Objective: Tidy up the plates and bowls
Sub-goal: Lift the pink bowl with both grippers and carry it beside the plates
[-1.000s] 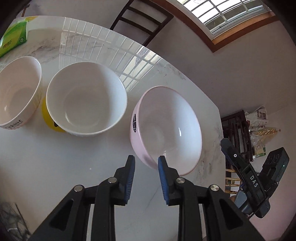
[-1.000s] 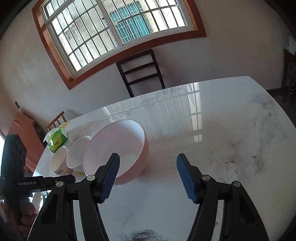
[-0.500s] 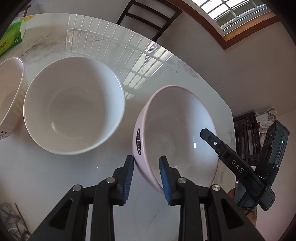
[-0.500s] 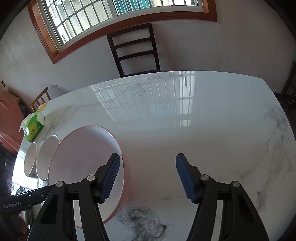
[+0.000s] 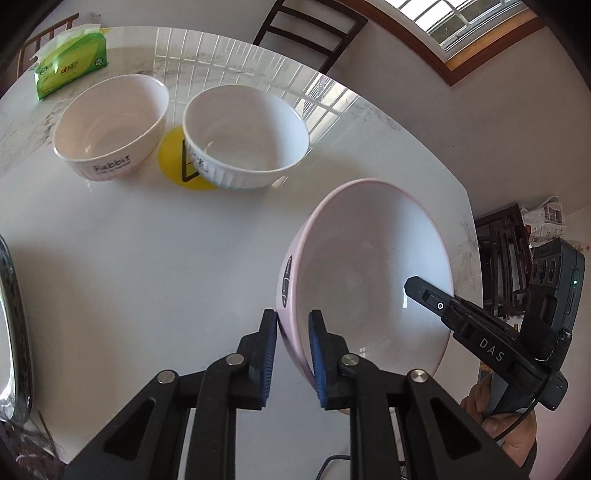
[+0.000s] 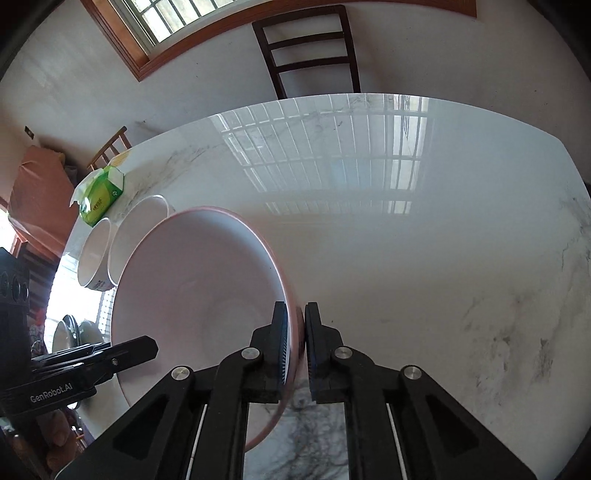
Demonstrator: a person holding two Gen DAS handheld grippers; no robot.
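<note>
A glossy white marble table [image 6: 406,258] mirrors a wood-framed barred window [image 6: 162,22], with a dark slat-backed chair [image 6: 310,48] at its far edge. The pink bowl [image 5: 369,273], mouth tipped sideways, is above the table's near end with its rim pinched on opposite sides: the left gripper [image 5: 291,350] and the right gripper [image 6: 295,339] each clamp the wall. Beyond stand a ribbed white bowl [image 5: 243,136] on a yellow disc [image 5: 173,155], a lettered cream bowl [image 5: 110,125] and a green tissue pack [image 5: 70,74].

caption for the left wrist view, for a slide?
Left gripper clamps the pink bowl rim, two white bowls behind on the marble table.
</note>
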